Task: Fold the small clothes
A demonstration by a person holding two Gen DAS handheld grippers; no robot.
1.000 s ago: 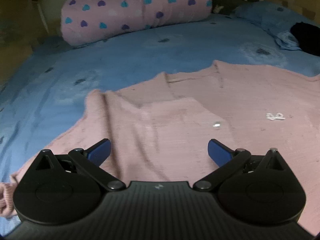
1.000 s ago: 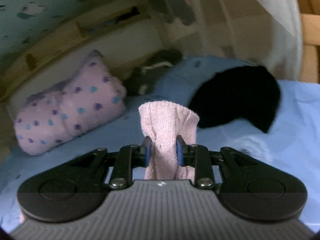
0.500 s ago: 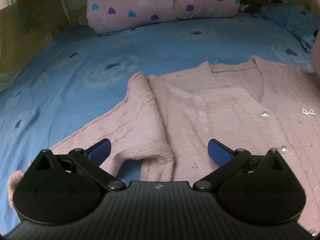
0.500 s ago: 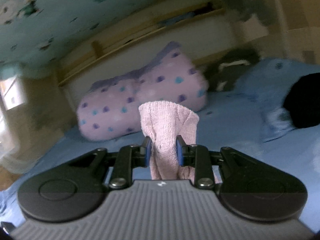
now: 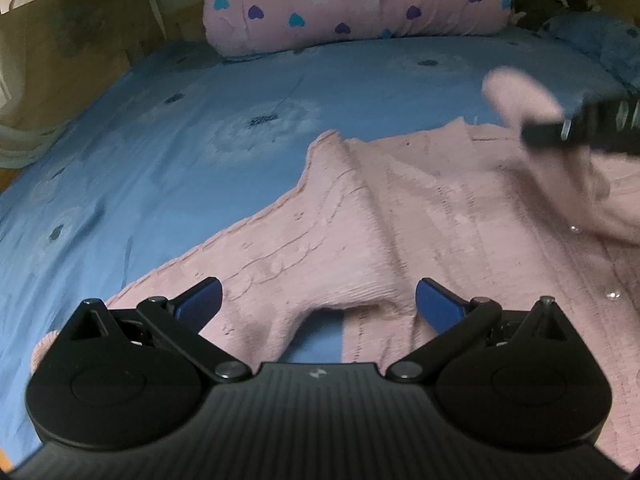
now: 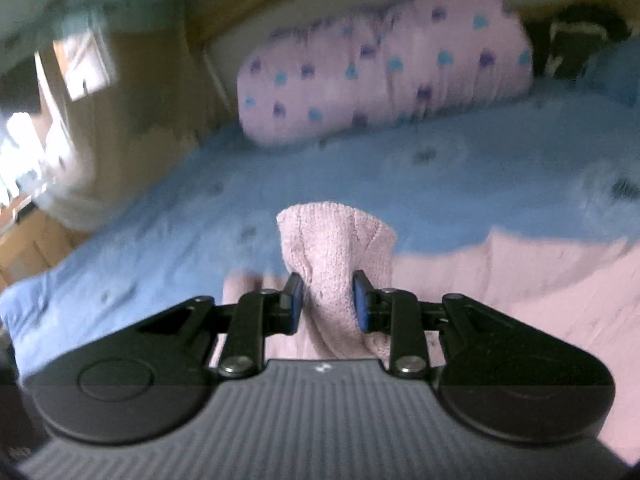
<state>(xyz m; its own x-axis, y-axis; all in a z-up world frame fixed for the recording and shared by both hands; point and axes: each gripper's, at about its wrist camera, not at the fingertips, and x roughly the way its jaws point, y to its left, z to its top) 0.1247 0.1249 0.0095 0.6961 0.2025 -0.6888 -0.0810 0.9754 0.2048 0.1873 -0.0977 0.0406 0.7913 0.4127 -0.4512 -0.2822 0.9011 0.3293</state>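
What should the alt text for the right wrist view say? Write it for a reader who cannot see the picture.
The right claw is shut on a bunched pink knit sleeve, held above a pink cardigan spread on a blue bedsheet. Behind lies a pink pillow with blue and purple hearts; the picture is blurred.

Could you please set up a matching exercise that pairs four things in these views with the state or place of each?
Things:
1. left gripper
2. right gripper
3. pink knitted cardigan
4. heart-print pillow

States or places:
A. lies spread on the blue bedsheet
B. shut on a pink knit sleeve
C. at the far end of the bed
D. jaws wide apart, nothing between the pads

Pairs: 1-D, 2-B, 3-A, 4-C
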